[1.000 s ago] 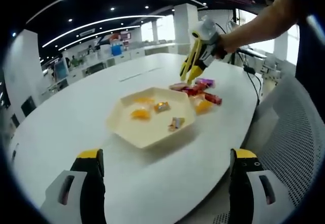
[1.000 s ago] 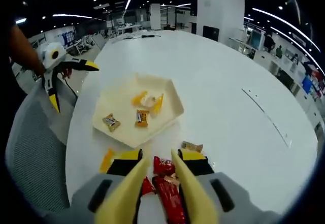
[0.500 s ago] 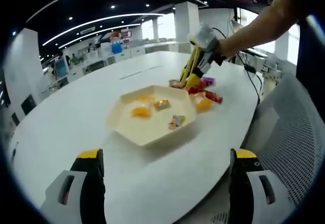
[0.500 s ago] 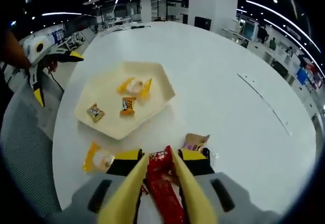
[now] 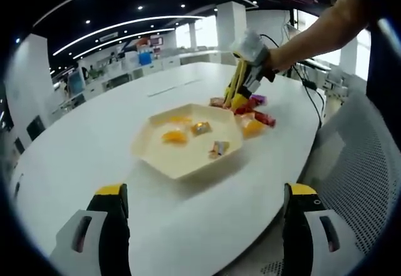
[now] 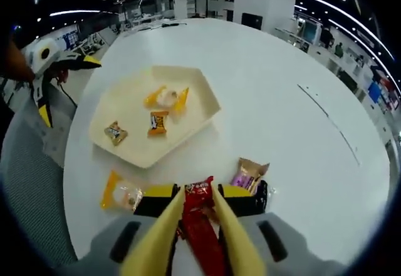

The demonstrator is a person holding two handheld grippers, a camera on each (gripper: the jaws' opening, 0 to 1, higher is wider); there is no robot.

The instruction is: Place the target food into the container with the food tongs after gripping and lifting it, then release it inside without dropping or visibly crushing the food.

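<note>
In the left gripper view, my left claw (image 5: 203,226) stands spread wide with nothing between its jaws, low over the white desk (image 5: 75,163). Ahead of it sits the cream hexagonal tray (image 5: 182,163), holding a few wrapped sweets. Beyond the tray my right claw (image 5: 239,98) reaches down among the loose snack packets (image 5: 258,117).

In the right gripper view, my right claw (image 6: 199,207) pinches a red snack packet (image 6: 199,226) between its yellow tongs; its print is too blurred to read. A purple packet (image 6: 245,174) lies just right of the tips, an orange sweet (image 6: 119,191) to the left, the tray (image 6: 207,88) ahead.
</note>
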